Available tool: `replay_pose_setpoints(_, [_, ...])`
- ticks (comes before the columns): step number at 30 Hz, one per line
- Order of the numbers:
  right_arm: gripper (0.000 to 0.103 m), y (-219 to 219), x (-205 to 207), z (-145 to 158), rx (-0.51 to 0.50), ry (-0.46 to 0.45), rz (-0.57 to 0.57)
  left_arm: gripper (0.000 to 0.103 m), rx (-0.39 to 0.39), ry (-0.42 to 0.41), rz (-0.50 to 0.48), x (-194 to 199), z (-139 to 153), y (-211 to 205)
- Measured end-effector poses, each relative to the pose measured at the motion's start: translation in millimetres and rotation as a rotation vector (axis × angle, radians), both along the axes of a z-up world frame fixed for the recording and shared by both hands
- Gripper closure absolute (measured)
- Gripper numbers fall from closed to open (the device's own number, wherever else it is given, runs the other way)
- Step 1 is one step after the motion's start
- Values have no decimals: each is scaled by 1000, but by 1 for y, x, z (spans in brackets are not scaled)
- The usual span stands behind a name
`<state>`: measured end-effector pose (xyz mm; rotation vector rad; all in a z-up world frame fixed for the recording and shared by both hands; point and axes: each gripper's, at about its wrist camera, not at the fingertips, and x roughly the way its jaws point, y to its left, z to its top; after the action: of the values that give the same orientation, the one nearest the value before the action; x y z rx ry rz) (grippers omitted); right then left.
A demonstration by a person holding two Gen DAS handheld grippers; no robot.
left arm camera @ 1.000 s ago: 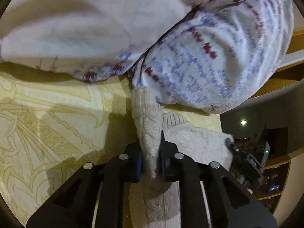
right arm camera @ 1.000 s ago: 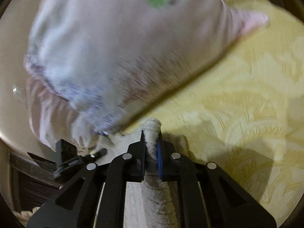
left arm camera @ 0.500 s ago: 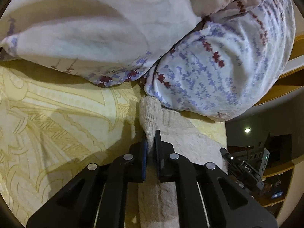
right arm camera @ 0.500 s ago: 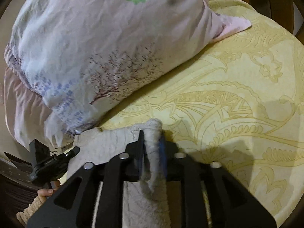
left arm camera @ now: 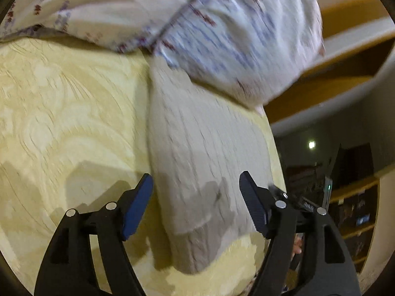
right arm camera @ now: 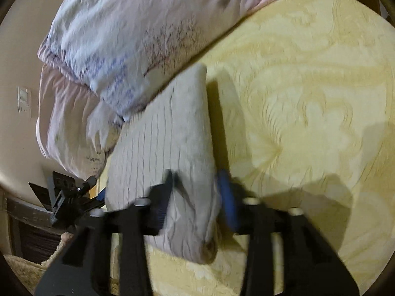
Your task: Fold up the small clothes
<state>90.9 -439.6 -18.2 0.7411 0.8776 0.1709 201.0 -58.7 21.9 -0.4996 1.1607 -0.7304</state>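
Beige knit garment (left arm camera: 197,153) lies free; left gripper (left arm camera: 196,206), right gripper (right arm camera: 197,197) spread wide.

A home bedroom: a bed (right arm camera: 308,98) under a yellow patterned bedspread (left arm camera: 61,111), printed pillows (right arm camera: 128,32) at its head, dark shelving (left arm camera: 355,212), a wall switch (right arm camera: 24,101).

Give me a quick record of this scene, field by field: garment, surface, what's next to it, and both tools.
garment: beige knit garment, folded, lying flat
surface: yellow patterned bedspread
neighbour: floral pillow, overlapping the garment's far edge
left tool: open, fingers either side of the garment's near end, not gripping
right tool: open, straddling the garment's right edge; view blurred
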Motion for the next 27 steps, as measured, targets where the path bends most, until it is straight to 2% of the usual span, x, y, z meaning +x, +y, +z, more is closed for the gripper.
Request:
replay_pose_setpoints(3, [92, 1, -6, 9, -76, -28, -63, 31, 45, -16, -48, -12, -1, -12])
replay_pose_setpoints(8, [93, 3, -4, -3, -168, 32, -110, 31, 137, -55, -87, -23, -2, -26])
replay_pose_setpoints(10, [93, 5, -3, -7, -184, 44, -119, 30, 188, -49, -106, -26, -10, -35])
replay_pose_setpoints(16, [89, -1, 0, -14, -144, 66, -119, 29, 242, -76, -121, -29, -16, -46])
replay_pose_setpoints(18, [80, -4, -2, -9, -130, 64, -126, 22, 261, -92, -116, -26, -13, -48])
replay_pose_setpoints(19, [67, -7, -5, -6, -122, 61, -134, 21, 284, -110, -111, -25, -10, -48])
replay_pose_setpoints(20, [61, -10, -7, -2, -104, 50, -141, 19, 297, -128, -106, -24, -6, -47])
replay_pose_setpoints(22, [58, -16, -8, 3, -63, 31, -154, 12, 316, -158, -95, -24, 1, -46])
replay_pose_setpoints(23, [52, -18, -7, 5, -52, 26, -158, 8, 323, -168, -90, -22, 4, -45])
replay_pose_setpoints(25, [44, -21, -5, 9, -32, 17, -166, 7, 332, -175, -82, -15, 8, -47])
replay_pose_setpoints(27, [41, -23, -1, 12, -20, 11, -166, 6, 359, -165, -77, -9, 8, -48])
